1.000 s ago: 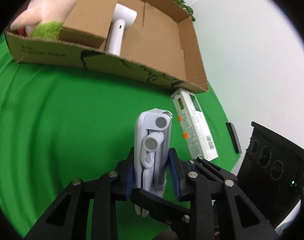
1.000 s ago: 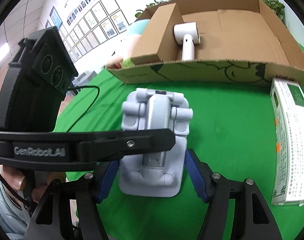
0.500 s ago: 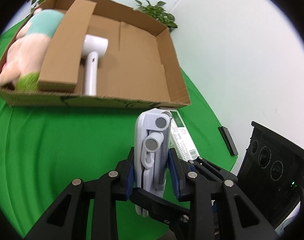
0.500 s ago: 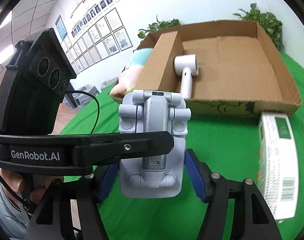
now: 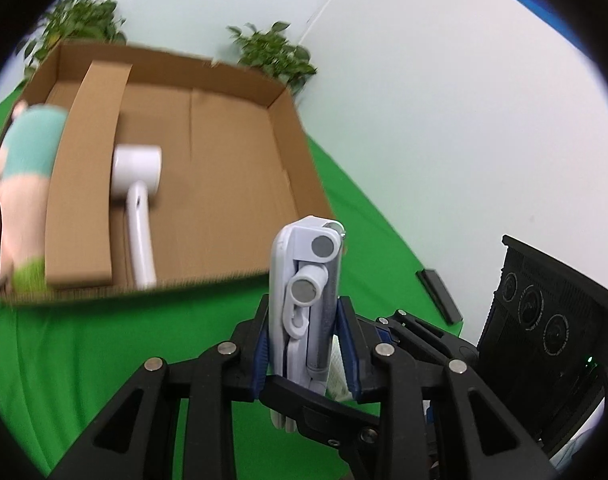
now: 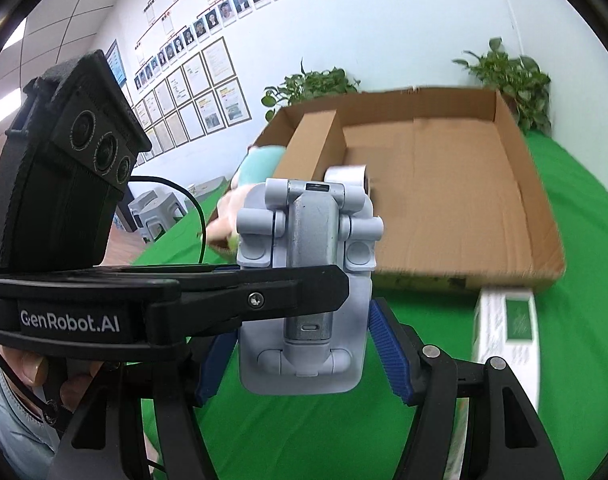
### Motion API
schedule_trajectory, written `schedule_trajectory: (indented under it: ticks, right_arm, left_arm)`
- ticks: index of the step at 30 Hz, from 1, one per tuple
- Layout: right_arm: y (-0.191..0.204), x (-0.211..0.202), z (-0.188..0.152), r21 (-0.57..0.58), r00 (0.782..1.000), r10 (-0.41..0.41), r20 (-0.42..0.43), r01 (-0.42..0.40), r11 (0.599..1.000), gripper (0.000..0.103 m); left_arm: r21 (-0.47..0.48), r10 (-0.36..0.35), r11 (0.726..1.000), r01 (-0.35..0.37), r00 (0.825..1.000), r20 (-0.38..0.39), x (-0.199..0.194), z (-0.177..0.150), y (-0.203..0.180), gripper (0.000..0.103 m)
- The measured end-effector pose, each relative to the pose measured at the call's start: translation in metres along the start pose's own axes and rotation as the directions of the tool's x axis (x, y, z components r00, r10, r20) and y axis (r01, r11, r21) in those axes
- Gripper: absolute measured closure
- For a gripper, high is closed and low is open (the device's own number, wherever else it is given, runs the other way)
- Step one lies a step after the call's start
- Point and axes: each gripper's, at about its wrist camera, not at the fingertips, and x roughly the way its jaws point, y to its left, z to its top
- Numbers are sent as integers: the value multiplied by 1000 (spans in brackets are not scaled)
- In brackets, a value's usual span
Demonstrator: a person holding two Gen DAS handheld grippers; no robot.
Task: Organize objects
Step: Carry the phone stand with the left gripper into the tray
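Currently: green cloth table surface (image 5: 104, 360) below both grippers. Ahead and beyond the fingertips, open brown cardboard box (image 6: 444, 184) with an upright cardboard divider strip (image 5: 84, 176) inside. Right of the divider as seen from the left gripper, white hair dryer (image 5: 138, 184) lying flat, handle toward the near wall. Left of the divider, pink-and-teal plush toy (image 5: 20, 172), blurred. Green potted plants (image 5: 272, 52) behind the box's far wall.

Right of the right gripper, near the box's front corner, white rectangular carton with a green label panel (image 6: 508, 340) flat on the cloth. Right of the left gripper, small black bar-shaped item (image 5: 438, 294) on the cloth edge; type unclear.

Held off the cloth, in front of the box: pale grey-white folding phone stand (image 6: 304, 280). Left gripper (image 5: 306, 344) clamped fully on the stand's thin edges, blue pads tight on both faces. Right gripper (image 6: 304, 354) about half open, blue pads on the stand's wide base sides; left pad partly hidden behind the other gripper's black finger, contact looks firm.
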Motion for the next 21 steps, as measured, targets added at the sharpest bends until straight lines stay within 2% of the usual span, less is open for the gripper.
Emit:
schedule_trajectory:
  ticks: [5,8,14,21]
  right_arm:
    - [-5,-7,39,-12,998,-13,63,14,1000,40]
    - [-13,-3,60,0,998,-4,70,4,1000,40]
    - [-34,19,92,39,1000,27,14,-28,999,40]
    - [-52,55,96,60,997,42,-63,-38,997,40]
  left_arm:
    - [59,7,998,-9,999,31,-4,39,-10,74]
    - [76,34,996,-36,999,28,6,59,-7,74]
    - [57,62,996,-63,998,11,27,80,8,74]
    - [5,77,997,-77,996,-46,54,78,35,74]
